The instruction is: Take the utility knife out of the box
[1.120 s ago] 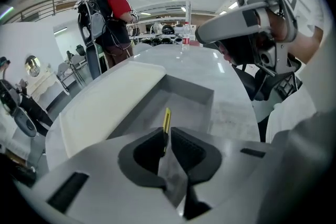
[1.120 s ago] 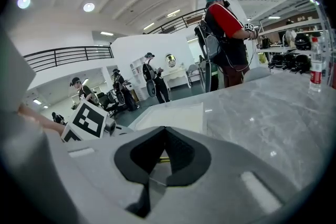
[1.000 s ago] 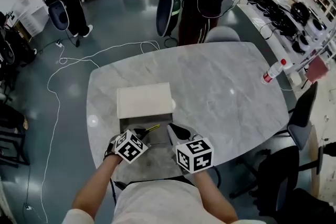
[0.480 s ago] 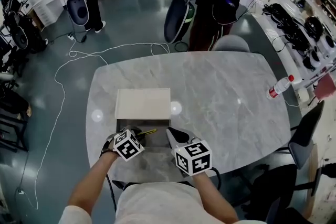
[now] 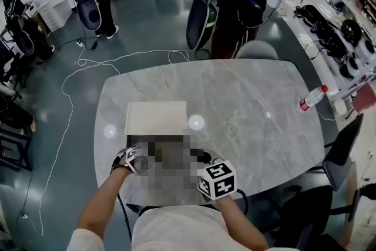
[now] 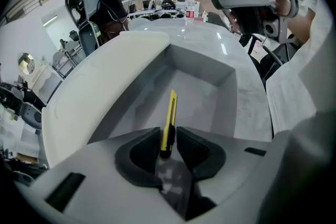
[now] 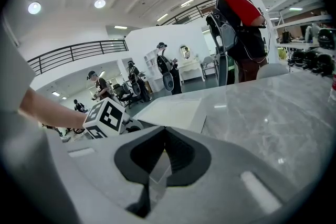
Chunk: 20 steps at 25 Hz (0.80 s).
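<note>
Left gripper [image 6: 168, 140] is clenched on the black butt end of the utility knife [image 6: 170, 110]. Its two dark pads press the handle from either side. The yellow body of the knife sticks straight out ahead of the jaws, tilted up over the hollow of the open box [image 6: 227, 93], and does not touch the box floor.

Right gripper [image 7: 165, 132] hangs just to the right of the left one, near the box's right side. Its jaws are pressed together at the tips with nothing between them. From its own view, the left gripper's marker cube [image 7: 105, 118] shows close by on the left, with the person's bare forearm [image 7: 50, 107] behind it.

In the head view, a mosaic patch covers the box and the space between the two grippers, so the knife cannot be made out there.

Just beyond the grippers, the box's white lid [image 5: 155, 117] lies flat on the grey marble table [image 5: 247, 103].

Farther off, well to the right of the right gripper, a clear bottle with a red cap [image 5: 310, 98] lies near the table's edge.

Past the far edge of the table is a grey chair [image 5: 254, 49], and behind it stands a person in a red top [image 7: 239, 13].

A white cable [image 5: 70, 97] trails across the floor to the left of the table.
</note>
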Available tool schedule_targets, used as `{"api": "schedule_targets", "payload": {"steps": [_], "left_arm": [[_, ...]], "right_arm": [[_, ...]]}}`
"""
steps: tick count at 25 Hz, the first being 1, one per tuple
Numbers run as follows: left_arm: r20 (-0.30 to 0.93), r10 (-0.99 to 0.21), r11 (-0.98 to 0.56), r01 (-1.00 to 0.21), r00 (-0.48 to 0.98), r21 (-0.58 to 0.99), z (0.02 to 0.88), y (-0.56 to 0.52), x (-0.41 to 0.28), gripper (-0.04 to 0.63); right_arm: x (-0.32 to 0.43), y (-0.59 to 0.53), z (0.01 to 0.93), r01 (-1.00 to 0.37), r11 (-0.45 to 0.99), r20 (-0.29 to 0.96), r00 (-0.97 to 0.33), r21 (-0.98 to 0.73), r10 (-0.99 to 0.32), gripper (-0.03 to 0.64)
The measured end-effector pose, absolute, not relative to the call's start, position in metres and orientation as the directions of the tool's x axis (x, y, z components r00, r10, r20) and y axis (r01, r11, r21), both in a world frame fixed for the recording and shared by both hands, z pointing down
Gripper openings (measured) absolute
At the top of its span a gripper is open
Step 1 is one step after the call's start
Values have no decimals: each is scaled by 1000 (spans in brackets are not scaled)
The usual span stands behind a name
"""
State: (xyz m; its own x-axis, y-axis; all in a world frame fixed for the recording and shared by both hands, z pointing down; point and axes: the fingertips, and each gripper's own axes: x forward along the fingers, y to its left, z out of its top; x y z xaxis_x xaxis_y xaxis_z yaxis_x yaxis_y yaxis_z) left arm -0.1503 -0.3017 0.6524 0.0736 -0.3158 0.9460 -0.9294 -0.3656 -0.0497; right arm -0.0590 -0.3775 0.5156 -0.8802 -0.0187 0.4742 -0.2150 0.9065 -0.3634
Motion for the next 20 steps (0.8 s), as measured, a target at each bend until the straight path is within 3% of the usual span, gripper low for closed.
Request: {"api": "schedule_targets", "payload": {"steps": [10, 20], "left_arm": [[953, -301, -452, -885, 36, -109, 654, -301, -144, 55], [906, -419, -519, -834, 54, -190, 630, -296, -139, 55]], "right_arm": [[-50, -373, 512, -271, 890, 464, -883, -366, -78, 5], [-53, -340, 502, -335, 879, 465, -872, -339, -153, 5]]}}
